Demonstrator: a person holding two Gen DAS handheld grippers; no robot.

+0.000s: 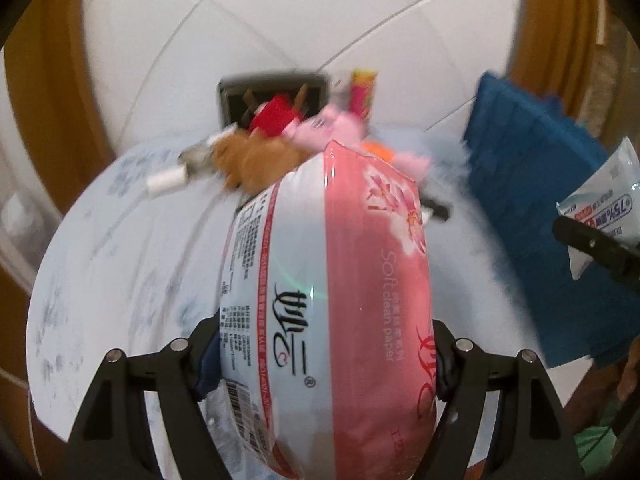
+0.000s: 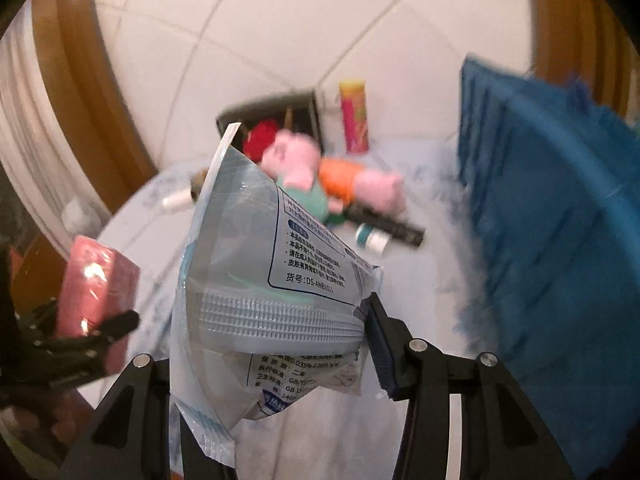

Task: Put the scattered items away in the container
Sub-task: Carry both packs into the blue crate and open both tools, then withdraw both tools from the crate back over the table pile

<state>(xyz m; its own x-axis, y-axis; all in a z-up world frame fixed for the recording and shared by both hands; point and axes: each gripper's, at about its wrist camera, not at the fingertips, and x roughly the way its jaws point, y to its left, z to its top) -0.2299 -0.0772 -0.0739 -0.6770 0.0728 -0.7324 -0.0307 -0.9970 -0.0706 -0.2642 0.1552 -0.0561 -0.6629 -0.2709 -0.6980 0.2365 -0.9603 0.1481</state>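
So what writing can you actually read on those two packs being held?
"Soft clean paper": pink tissue pack, left wrist view.
"75%": wipes pouch, same view.
"货号:DS-ANB1011": wipes pouch, right wrist view.
"二年" and "GB": same pouch, lower down.
Fine print, barcode and the red canister: too small or blurred.

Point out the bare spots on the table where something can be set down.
Free: the near left of the tablecloth, this side of the white roll. Also a strip between the small bottle and the blue basket. Crowded: the far middle, around the plush toys and dark box.
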